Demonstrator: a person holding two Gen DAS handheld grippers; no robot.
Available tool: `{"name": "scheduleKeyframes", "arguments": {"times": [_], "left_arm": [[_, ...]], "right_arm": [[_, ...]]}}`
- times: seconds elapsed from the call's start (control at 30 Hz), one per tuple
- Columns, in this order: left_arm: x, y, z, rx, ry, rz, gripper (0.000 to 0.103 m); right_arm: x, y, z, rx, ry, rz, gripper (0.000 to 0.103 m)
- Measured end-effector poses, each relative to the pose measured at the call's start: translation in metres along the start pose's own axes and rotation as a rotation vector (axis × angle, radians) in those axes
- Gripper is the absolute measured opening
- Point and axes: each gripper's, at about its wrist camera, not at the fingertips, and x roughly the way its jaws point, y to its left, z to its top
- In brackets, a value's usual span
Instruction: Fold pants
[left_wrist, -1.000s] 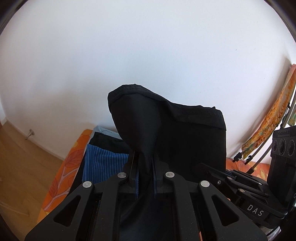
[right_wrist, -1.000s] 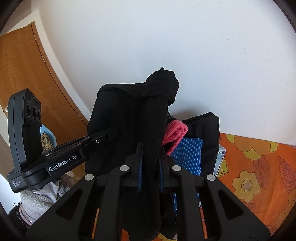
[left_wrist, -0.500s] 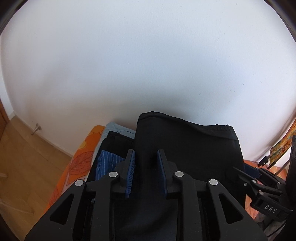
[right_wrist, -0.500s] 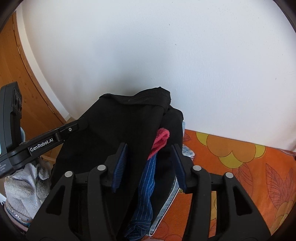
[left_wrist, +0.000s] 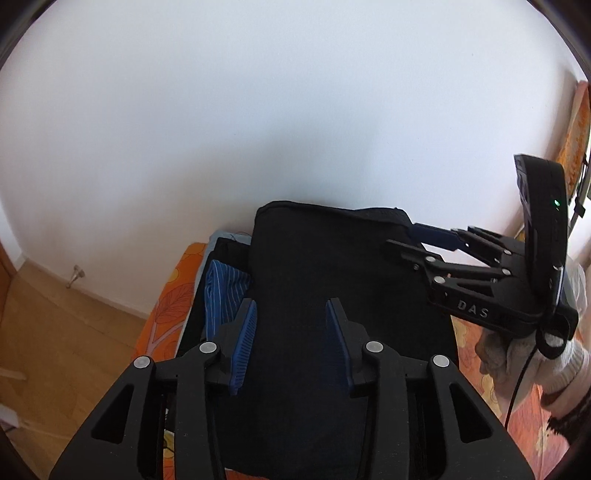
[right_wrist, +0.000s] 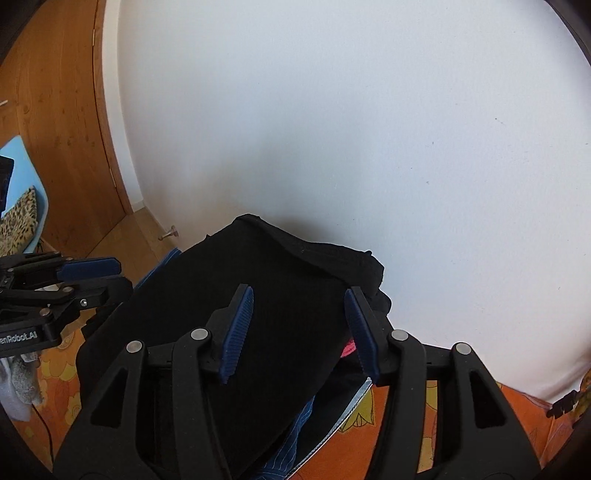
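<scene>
The black pants (left_wrist: 332, 280) lie folded flat on top of a pile of clothes against the wall. My left gripper (left_wrist: 291, 332) hovers over their near part. Its jaws are opening, and the blue pads stand apart with only the flat cloth below them, not pinched. In the right wrist view the pants (right_wrist: 280, 295) fill the middle. My right gripper (right_wrist: 299, 325) is open above them, its pads clear of the cloth. Each gripper shows in the other's view: the right gripper (left_wrist: 413, 240) at the pants' far right corner, the left gripper (right_wrist: 107, 278) at their left edge.
Under the pants lie a blue striped garment (left_wrist: 225, 291) and a pink one (right_wrist: 349, 347), on an orange flowered bedspread (right_wrist: 424, 417). A white wall rises just behind. Wooden floor (left_wrist: 55, 332) with a door stop (left_wrist: 75, 275) lies left. A gloved hand (left_wrist: 517, 354) holds the right gripper.
Both grippers held bunched-up pants a second ago. They have let go, the jaws have spread, and the pants now lie flat on the pile.
</scene>
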Motion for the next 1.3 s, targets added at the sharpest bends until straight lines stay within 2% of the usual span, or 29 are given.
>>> {"name": "scheduleKeyframes", "arguments": {"times": [0.1,0.2,0.23,0.27,0.33,0.43,0.57,0.67,0.83,0.93,1.07,1.1,1.17,1.3], "left_arm": [[0.024,-0.006,-0.013,0.061,0.06,0.044,0.038],[0.041,0.003,-0.024,0.078,0.087,0.103,0.038],[0.041,0.005,-0.025,0.066,0.086,0.116,0.038],[0.039,0.008,-0.025,0.041,0.079,0.112,0.038],[0.026,0.003,-0.025,0.021,0.057,0.097,0.038],[0.002,-0.02,-0.025,0.042,0.021,0.039,0.038],[-0.019,-0.064,-0.03,0.094,-0.012,-0.045,0.038],[-0.017,-0.084,-0.04,0.103,0.033,-0.095,0.038],[-0.006,-0.101,-0.068,0.121,0.125,-0.105,0.039],[-0.024,-0.106,-0.08,0.082,0.156,-0.122,0.039],[-0.066,-0.109,-0.091,0.029,0.131,-0.118,0.039],[-0.079,-0.111,-0.092,0.012,0.122,-0.114,0.042],[-0.104,-0.114,-0.095,-0.016,0.09,-0.098,0.058],[-0.151,-0.133,-0.098,-0.005,0.03,-0.066,0.065]], "right_arm": [[0.012,-0.006,-0.003,-0.018,0.054,-0.01,0.052],[0.02,-0.015,-0.01,-0.033,0.087,-0.004,0.052],[0.022,-0.016,-0.012,-0.052,0.097,-0.017,0.061],[0.022,-0.017,-0.011,-0.065,0.099,-0.039,0.064],[0.016,-0.021,-0.009,-0.052,0.099,-0.039,0.064],[-0.001,-0.024,-0.006,-0.051,0.08,-0.074,0.064],[-0.035,-0.034,-0.01,0.034,0.057,-0.051,0.064],[-0.061,-0.034,-0.018,0.047,0.048,-0.059,0.065],[-0.109,-0.032,-0.033,0.102,0.039,-0.04,0.066],[-0.141,-0.026,-0.046,0.085,0.049,-0.051,0.066],[-0.189,-0.013,-0.063,0.063,0.052,-0.051,0.066],[-0.203,-0.01,-0.068,0.067,0.05,-0.044,0.067],[-0.234,-0.004,-0.079,0.073,0.041,-0.037,0.075],[-0.285,0.008,-0.1,0.064,0.011,-0.037,0.075]]}}
